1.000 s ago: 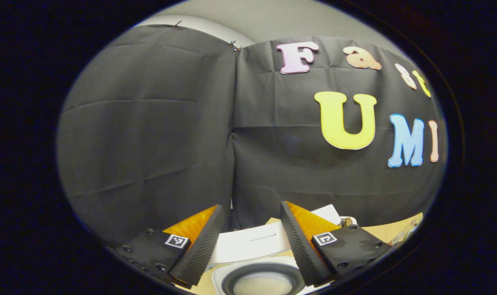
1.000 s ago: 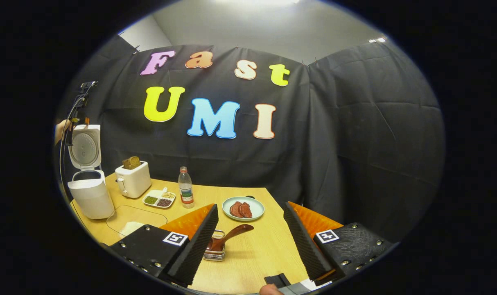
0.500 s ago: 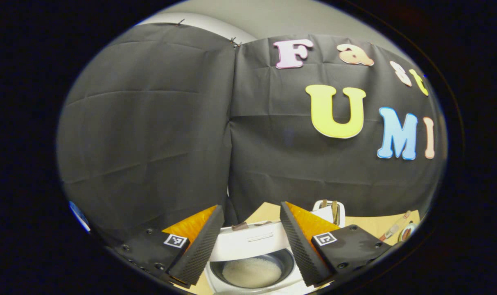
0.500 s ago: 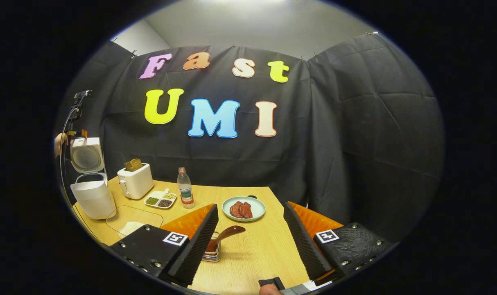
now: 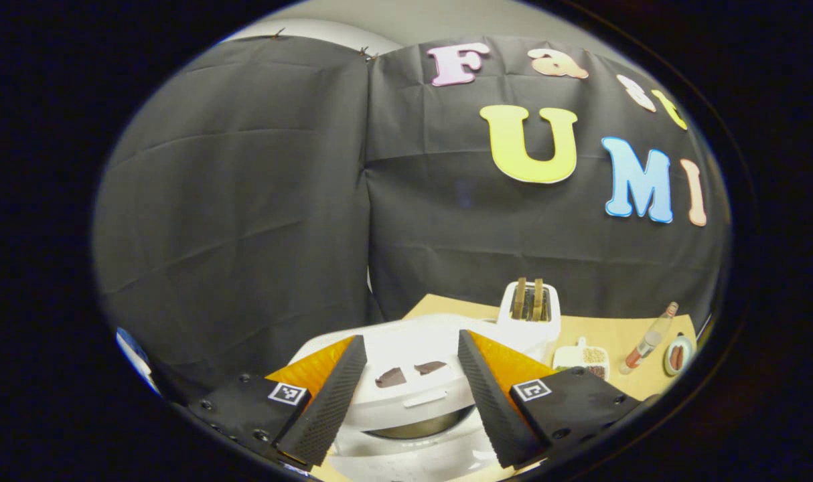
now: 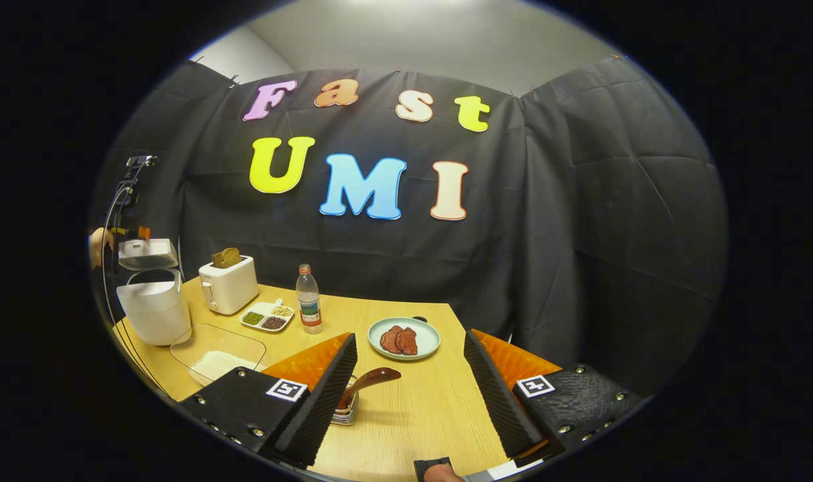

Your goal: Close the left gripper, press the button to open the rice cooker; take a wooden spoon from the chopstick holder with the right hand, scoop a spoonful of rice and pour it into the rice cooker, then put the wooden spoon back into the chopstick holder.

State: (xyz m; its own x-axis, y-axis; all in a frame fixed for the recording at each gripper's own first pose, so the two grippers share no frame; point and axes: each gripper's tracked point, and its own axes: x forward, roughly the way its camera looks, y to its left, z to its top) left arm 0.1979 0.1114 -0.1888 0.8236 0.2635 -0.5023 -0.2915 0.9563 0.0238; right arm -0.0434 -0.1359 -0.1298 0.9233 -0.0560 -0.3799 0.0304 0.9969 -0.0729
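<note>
On the table, wooden spoon seemingly leans right.

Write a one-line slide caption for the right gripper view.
Open tool hovers before wooden spoon in chopstick holder.

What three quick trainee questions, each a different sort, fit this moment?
1. True or false: the wooden spoon rests in the holder.
2. What sits on the plate? A) meat slices B) bread C) beans
3. Fill in: the rice cooker's lid is lowered but not fully ____.

Key: 1 true. 2 A. 3 shut; a gap shows above the rice cooker body. Both the left hand-held gripper and right hand-held gripper are open and hold nothing.
</note>
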